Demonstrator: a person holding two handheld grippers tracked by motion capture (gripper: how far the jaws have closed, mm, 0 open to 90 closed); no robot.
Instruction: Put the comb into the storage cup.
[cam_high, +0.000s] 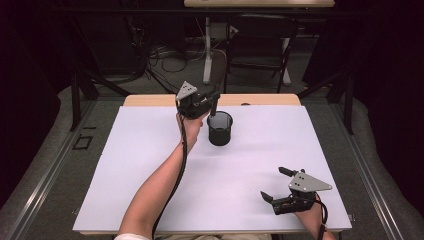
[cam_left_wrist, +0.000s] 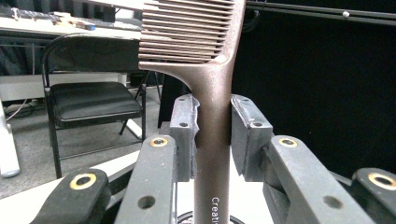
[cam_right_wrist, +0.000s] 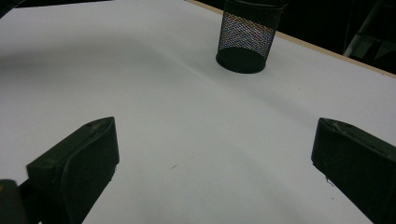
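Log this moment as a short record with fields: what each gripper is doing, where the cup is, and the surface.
left gripper: shut on comb, gripping its handle, teeth end up, above the cup's rim
comb: brown, held upright
cup: black mesh, upright on the far middle of the sheet
right gripper: open, holding nothing, low over the near right of the sheet
sheet: white, covering the table
behind table: folding chair
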